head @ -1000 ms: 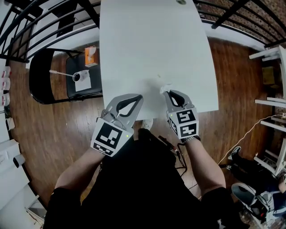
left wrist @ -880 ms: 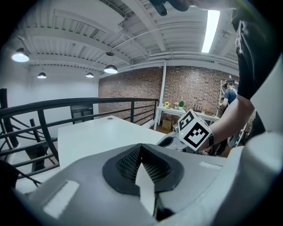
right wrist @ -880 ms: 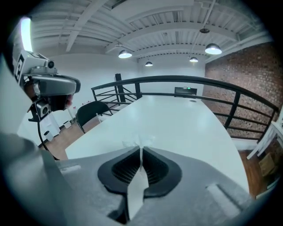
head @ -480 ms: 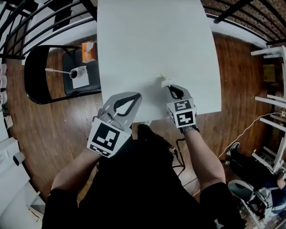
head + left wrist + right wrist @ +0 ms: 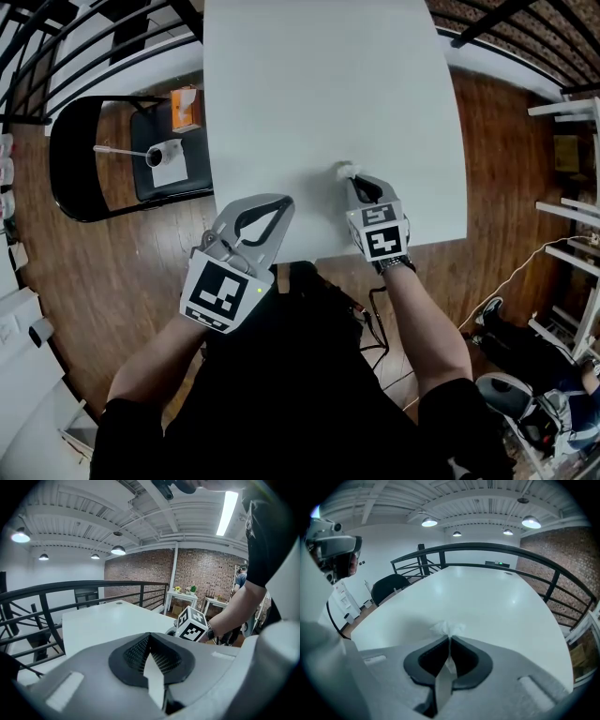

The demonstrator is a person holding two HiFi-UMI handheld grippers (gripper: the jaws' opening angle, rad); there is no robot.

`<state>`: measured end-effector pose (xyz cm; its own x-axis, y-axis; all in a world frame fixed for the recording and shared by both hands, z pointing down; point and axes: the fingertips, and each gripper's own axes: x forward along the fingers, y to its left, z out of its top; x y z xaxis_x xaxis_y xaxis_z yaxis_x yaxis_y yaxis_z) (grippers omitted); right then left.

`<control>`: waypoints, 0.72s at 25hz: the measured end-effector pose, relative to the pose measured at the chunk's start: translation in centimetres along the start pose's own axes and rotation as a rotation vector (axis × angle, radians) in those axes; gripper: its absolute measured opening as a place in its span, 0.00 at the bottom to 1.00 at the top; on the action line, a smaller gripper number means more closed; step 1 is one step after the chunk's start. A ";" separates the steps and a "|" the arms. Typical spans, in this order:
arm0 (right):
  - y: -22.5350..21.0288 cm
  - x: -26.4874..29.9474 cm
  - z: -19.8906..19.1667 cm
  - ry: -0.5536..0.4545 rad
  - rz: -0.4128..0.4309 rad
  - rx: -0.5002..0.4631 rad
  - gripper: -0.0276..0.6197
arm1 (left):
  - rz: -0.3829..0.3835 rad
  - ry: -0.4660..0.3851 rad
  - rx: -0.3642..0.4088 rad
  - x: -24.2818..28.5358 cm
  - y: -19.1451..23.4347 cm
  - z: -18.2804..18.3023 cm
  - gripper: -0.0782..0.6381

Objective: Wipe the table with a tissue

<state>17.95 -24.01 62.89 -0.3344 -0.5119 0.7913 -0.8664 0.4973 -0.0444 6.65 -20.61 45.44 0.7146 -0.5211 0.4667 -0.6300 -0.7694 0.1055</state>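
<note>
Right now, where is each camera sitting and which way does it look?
Head view: on the person's head, looking down at the table; shows both arms, left gripper, right gripper.
Left gripper view: on the left gripper, facing across the table toward a brick wall; shows its shut jaws, the right forearm.
Right gripper view: on the right gripper, facing the railing; shows its jaws shut on the tissue.
Shared: head and left gripper views both show the right gripper's marker cube.

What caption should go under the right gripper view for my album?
Right gripper shut on a tissue, with the white table ahead.
</note>
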 end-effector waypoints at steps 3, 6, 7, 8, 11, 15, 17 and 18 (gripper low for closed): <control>-0.1 0.3 0.6 0.002 0.000 -0.004 0.05 | -0.002 0.001 -0.003 0.0 0.3 0.2 0.13; -0.2 0.7 1.2 0.001 0.000 -0.008 0.05 | 0.000 0.001 -0.005 0.1 0.7 0.2 0.13; -0.2 0.9 1.3 0.002 0.000 -0.009 0.05 | 0.001 0.001 -0.006 0.1 0.8 0.2 0.13; -0.1 1.0 1.4 0.003 0.000 -0.010 0.05 | 0.003 0.001 -0.007 0.1 1.0 0.1 0.13; 0.0 1.5 1.9 0.003 0.000 -0.018 0.05 | 0.007 0.002 -0.009 0.0 1.5 -0.1 0.13; 0.0 2.1 2.5 0.003 -0.005 -0.033 0.05 | 0.012 0.003 -0.010 -0.2 2.3 -0.2 0.13; 0.1 2.3 2.8 0.003 -0.004 -0.035 0.05 | 0.016 0.004 -0.012 -0.3 2.6 -0.3 0.13; 0.2 2.4 3.0 0.002 -0.002 -0.032 0.05 | 0.018 0.003 -0.013 -0.4 2.8 -0.3 0.13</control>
<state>15.85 -27.27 62.91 -0.3314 -0.5115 0.7928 -0.8550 0.5181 -0.0231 4.52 -22.46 45.88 0.7022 -0.5333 0.4717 -0.6465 -0.7551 0.1087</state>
